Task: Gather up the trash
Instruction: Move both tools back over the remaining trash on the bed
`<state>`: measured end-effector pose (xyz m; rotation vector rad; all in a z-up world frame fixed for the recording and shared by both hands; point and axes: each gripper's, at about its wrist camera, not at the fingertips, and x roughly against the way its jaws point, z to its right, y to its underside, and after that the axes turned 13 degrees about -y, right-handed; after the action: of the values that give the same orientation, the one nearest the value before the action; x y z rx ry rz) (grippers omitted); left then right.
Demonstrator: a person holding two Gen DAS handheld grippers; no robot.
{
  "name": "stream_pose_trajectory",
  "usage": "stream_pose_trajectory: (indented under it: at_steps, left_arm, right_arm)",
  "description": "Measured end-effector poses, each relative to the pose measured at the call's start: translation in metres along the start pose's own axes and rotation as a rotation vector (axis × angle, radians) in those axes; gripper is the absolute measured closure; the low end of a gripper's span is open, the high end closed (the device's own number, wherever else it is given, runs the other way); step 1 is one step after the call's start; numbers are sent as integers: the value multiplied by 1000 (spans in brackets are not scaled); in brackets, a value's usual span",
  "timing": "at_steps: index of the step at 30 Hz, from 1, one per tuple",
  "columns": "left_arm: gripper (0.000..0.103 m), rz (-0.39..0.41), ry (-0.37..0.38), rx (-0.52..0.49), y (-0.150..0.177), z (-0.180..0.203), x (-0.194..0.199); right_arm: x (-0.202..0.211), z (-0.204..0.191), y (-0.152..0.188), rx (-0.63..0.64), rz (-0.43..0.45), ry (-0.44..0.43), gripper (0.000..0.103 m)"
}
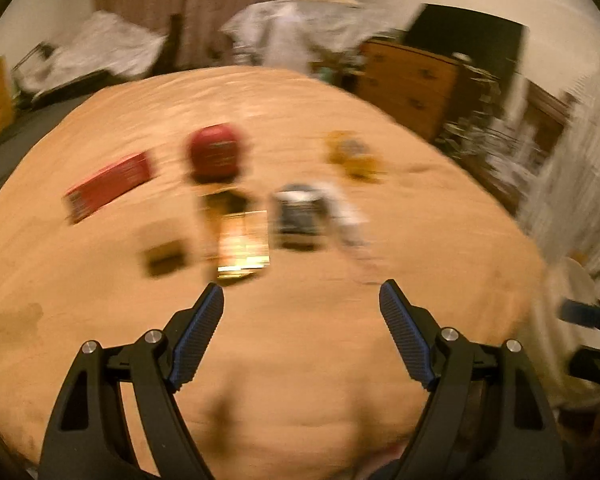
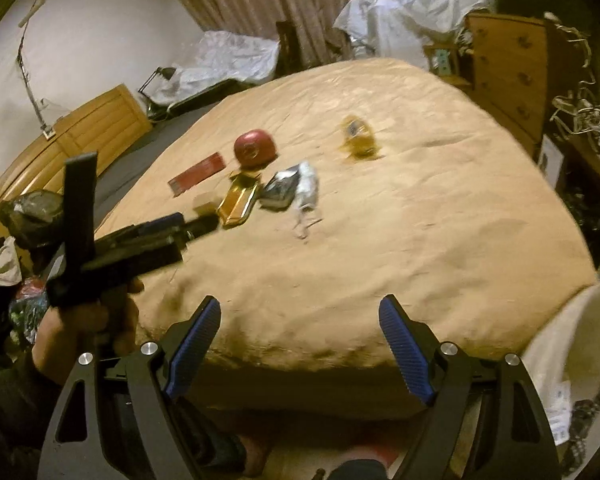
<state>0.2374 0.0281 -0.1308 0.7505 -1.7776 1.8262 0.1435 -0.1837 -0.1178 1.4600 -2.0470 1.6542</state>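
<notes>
Approach step, nothing collected by either tool yet. My left gripper (image 1: 302, 300) has its jaws spread and empty over the bed (image 1: 340, 340); my right gripper (image 2: 300, 314) is likewise spread and empty, short of the bed's near edge. The trash lies mid-bed, well apart from both: red box (image 2: 198, 172), red round tin (image 2: 254, 148), gold wrapper (image 2: 238, 202), silver wrapper (image 2: 290, 188), yellow wrapper (image 2: 360, 138) set off alone. White bin (image 2: 572, 332) stands at lower right. Next, I judge: reach forward, settle on the nearest wrapper, close gently since foil slips.
</notes>
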Motion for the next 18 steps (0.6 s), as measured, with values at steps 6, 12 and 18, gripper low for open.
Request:
stream_pose_trajectory:
  at_steps: [6,12,18]
  left_arm:
    - [21,-36,-41,-22,-6,-80,-39]
    - [14,-30,33,-227,-21,-98,-69]
    - [14,9,102,-438,-31,-69,-88]
  right_arm:
    - [-32,3,0,-18,-40,-21,21]
    - [-55,11,3,-40,-69,-37,18]
    - [-85,5,-5,-67,-92,-79,18]
